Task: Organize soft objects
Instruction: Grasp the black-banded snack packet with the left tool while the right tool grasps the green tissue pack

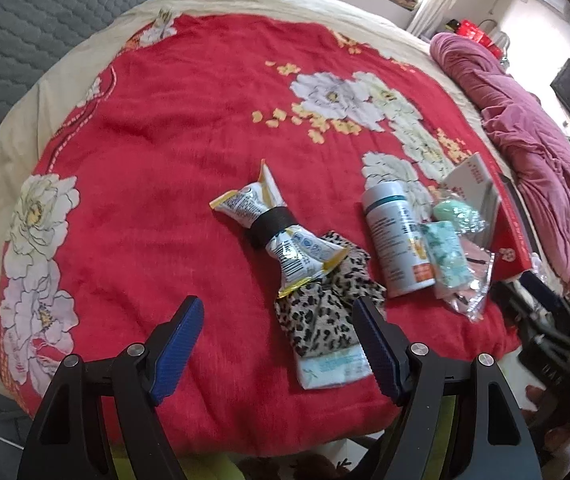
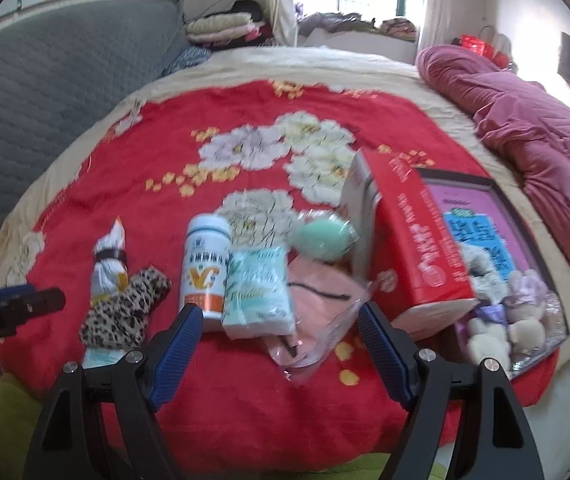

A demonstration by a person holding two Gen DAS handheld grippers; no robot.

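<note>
On the red blanket (image 1: 165, 140), leopard cloth (image 1: 321, 316) lengthwise toward camera, both tools wide open, empty.

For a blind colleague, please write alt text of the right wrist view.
The open right gripper hangs over a red flowered blanket, holding nothing. Under it lie a tissue pack, a white bottle, a pink pouch in plastic and a red box.
</note>
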